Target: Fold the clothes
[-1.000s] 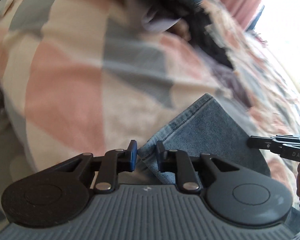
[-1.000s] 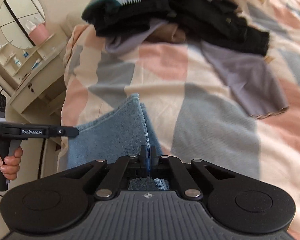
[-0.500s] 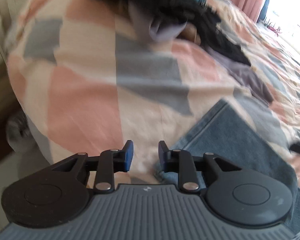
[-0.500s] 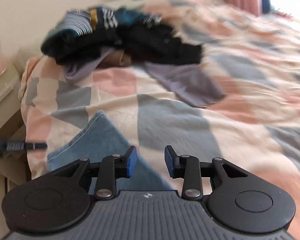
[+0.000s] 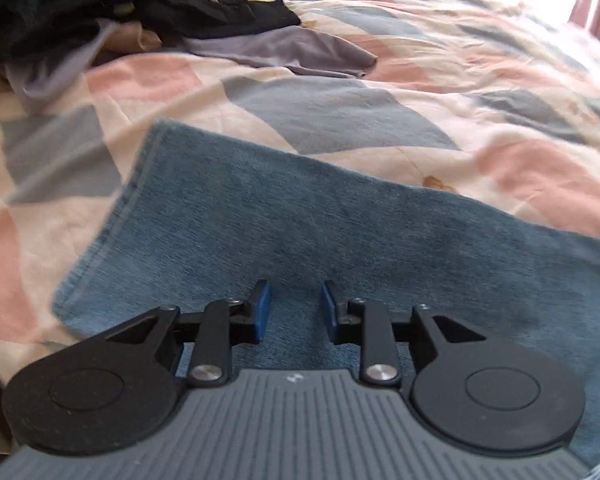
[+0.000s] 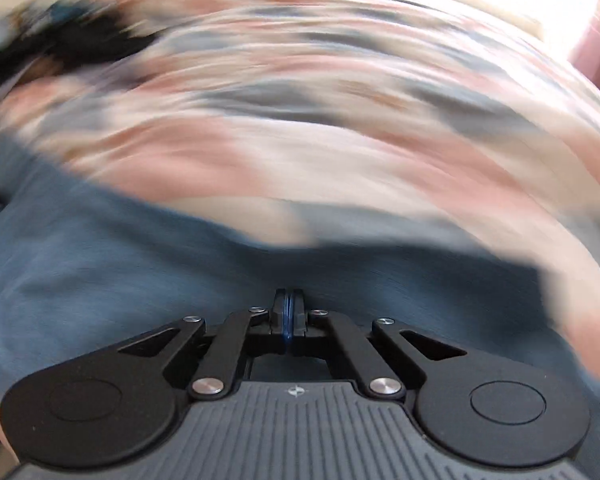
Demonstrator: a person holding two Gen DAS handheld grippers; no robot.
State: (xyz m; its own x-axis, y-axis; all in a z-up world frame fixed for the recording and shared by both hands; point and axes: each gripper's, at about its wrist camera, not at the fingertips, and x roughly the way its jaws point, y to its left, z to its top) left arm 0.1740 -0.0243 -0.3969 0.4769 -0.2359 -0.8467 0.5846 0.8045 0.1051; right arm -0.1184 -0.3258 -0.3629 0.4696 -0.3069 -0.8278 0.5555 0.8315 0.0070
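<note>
Left tongs spread apart, empty, over blue denim garment on bed. Right tongs pressed together; grip unclear, heavy blur.

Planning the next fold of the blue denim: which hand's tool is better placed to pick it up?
Left, probably. The left tool hangs open right over the blue denim; the right tool is shut, its view motion-blurred.

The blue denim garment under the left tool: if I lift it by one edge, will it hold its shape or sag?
The blue denim garment lies flat against the patchwork quilt, so it will probably drape and sag. Its stitched hem looks thick, likely giving a firm bite. It seems fairly heavy cloth, so a trailing end may drag.
</note>
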